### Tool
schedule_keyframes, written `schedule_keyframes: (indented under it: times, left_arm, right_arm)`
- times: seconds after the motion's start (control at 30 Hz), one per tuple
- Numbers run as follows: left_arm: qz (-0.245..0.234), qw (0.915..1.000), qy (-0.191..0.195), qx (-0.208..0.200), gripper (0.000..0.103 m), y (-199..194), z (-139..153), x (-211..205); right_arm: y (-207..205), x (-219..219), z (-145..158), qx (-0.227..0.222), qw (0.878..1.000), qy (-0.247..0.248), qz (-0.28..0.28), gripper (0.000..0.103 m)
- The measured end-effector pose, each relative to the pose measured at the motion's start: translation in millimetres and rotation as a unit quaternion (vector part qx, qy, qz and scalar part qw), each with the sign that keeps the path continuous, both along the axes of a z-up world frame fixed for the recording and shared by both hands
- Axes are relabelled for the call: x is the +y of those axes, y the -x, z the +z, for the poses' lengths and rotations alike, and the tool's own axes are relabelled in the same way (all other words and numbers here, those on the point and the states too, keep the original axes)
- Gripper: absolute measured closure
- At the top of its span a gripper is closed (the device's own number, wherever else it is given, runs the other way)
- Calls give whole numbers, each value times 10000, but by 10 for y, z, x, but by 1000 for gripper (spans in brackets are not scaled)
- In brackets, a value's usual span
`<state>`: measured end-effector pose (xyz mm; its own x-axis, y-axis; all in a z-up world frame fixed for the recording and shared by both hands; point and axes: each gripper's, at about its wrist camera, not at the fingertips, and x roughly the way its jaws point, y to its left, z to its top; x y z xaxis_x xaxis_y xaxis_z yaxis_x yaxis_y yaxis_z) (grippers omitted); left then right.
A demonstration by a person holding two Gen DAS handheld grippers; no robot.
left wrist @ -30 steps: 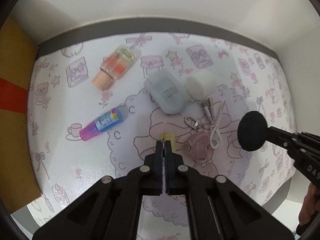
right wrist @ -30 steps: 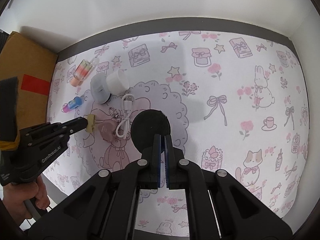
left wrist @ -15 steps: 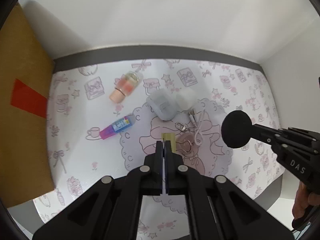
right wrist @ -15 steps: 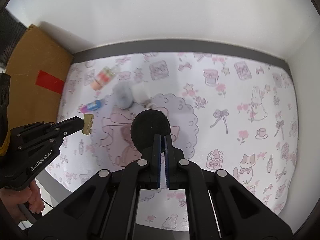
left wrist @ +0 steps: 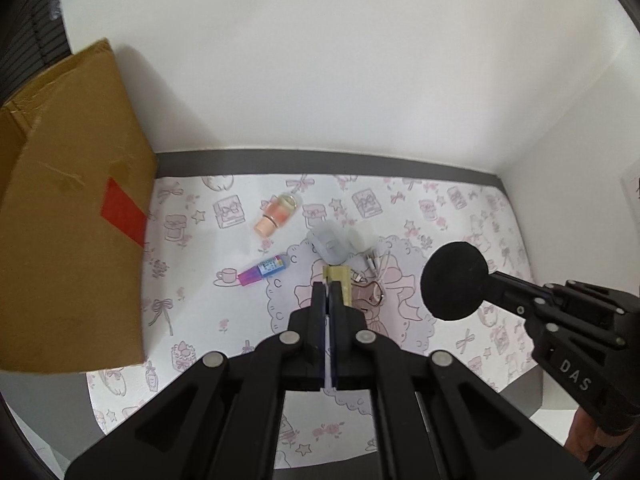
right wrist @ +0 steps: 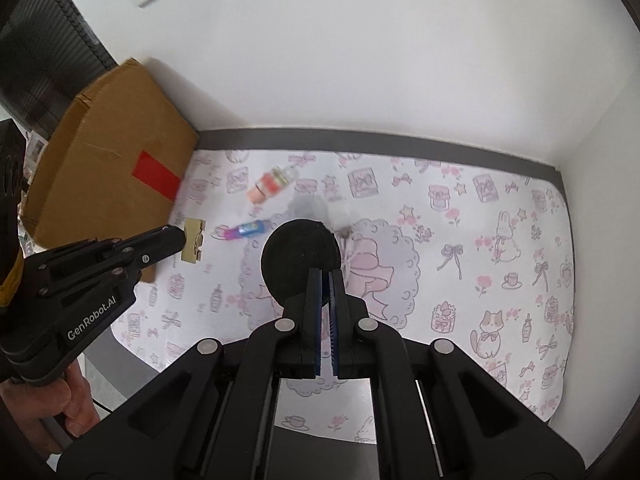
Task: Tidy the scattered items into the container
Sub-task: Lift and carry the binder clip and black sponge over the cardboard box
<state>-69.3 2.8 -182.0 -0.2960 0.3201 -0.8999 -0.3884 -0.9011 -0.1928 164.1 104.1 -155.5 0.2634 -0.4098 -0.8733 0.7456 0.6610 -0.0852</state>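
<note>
a patterned mat (left wrist: 440,216) with pink bows, stars and books covers the table against a white wall. at the mat's left edge stands a brown cardboard box (left wrist: 72,208) with a red tape patch, its open top facing up and left. the left gripper (left wrist: 329,280) is held above the mat with its fingers pressed together on a small yellowish block (left wrist: 338,276); seen from the right wrist view the block (right wrist: 193,240) hangs in the air just beside the box's near corner. the right gripper (right wrist: 325,276) has its fingers clamped on the edge of a flat black disc (right wrist: 300,258), which it holds upright above the scalloped picture in the middle of the mat; in the left wrist view the disc (left wrist: 454,280) sits well right of the block. on the mat lie a grey case (left wrist: 330,244), a clear bottle with a peach-coloured cap (left wrist: 276,214) nearer the wall, a small blue and purple tube (left wrist: 264,270) between the box and the case, a white cable (left wrist: 378,260) and a keyring clasp (left wrist: 370,288) just beside the case, both small and blurred. a hand (right wrist: 60,412) grips the left gripper's handle at the lower left.
</note>
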Motion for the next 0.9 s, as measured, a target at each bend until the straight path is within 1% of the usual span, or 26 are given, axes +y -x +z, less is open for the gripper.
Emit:
schedule_keyframes:
  times: [0.27,0.4,0.57,0.77,0.9]
  left_arm:
    - [77,9994,-251,244,102,-89,344,-157]
    - [128,9988,-301,358,102,-100,494,-229]
    - [215,9980,-393,443,102,-88,646,-351]
    - [318,9969,-470,538,102,-36,784,-487]
    - [381,9959,-499,648,102,13,929,-574]
  right_arm:
    - [-114,227,333,-191,9990,339,226,100]
    - [-200,319,469,-229,9978,489,391,100]
    - [-314,424,631,-284,9954,692,593,100]
    - [-484,501,802,-381,9922,834,840,100]
    - [-634,564,908,-453,9888,935,1072,100]
